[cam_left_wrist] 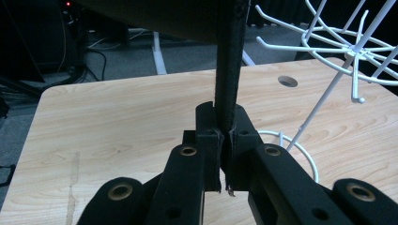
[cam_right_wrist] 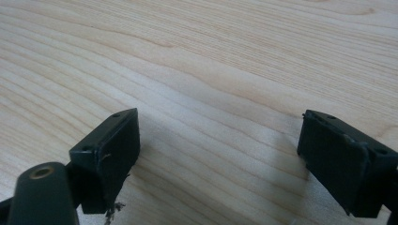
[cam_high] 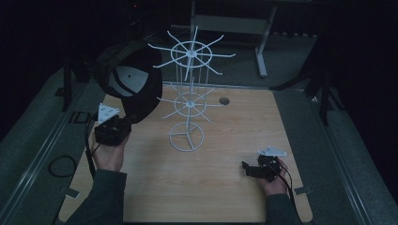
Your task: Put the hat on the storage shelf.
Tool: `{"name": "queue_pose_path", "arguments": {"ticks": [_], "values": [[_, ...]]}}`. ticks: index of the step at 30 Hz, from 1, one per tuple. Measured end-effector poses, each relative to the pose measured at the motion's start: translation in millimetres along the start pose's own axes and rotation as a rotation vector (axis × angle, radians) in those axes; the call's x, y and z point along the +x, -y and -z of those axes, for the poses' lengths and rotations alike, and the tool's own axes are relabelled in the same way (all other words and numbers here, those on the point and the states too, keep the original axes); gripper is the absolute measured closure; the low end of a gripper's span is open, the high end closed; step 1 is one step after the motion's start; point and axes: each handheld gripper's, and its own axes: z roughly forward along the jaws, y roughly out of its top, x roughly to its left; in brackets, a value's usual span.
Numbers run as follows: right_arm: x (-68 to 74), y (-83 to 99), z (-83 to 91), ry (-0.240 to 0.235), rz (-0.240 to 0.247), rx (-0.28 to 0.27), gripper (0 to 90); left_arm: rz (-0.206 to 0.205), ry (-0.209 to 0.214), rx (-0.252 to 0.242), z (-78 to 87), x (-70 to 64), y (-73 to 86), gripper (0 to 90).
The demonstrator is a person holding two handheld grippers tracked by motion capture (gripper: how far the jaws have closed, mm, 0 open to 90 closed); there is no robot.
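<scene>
A black cap with a pale lining hangs in the air at the left, beside the white wire rack. My left gripper is shut on the cap's brim edge, which rises as a dark strip between the two jaws in the left gripper view, where the gripper sits low and centre. The rack's hooks spread out to the right of the cap. My right gripper rests low over the table's front right, open, with bare wood between its fingers.
The wooden table has a round cable hole behind the rack. The rack's ring base stands mid-table. A dark floor with rails surrounds the table, and a desk frame stands beyond it.
</scene>
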Motion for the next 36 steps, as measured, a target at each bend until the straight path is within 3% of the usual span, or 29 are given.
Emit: {"name": "queue_pose_path", "arguments": {"ticks": [36], "values": [[0.0,0.0,-0.1,0.0,0.0,-0.001,13.1,-0.041,-0.039,-0.022,-0.1,-5.7,-12.1,86.6]]}}
